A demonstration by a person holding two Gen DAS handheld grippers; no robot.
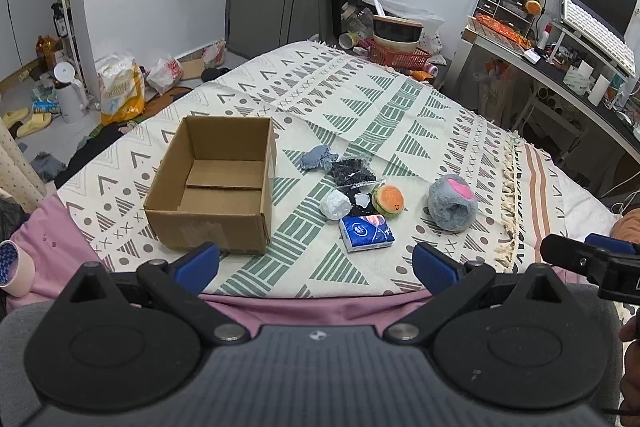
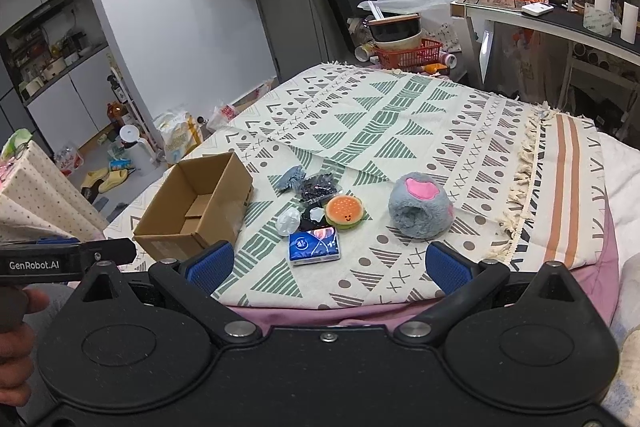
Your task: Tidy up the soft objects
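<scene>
An open, empty cardboard box sits on the patterned blanket. Right of it lie a blue tissue pack, a white crumpled ball, a burger plush, a dark packet, a grey-blue cloth piece and a grey fluffy paw slipper. My left gripper and right gripper both hang open over the bed's near edge, short of all items and holding nothing.
A red basket with stacked bowls stands beyond the bed's far end. A cluttered desk runs along the right. Bags and slippers litter the floor on the left. A person's hand holds the left gripper's handle.
</scene>
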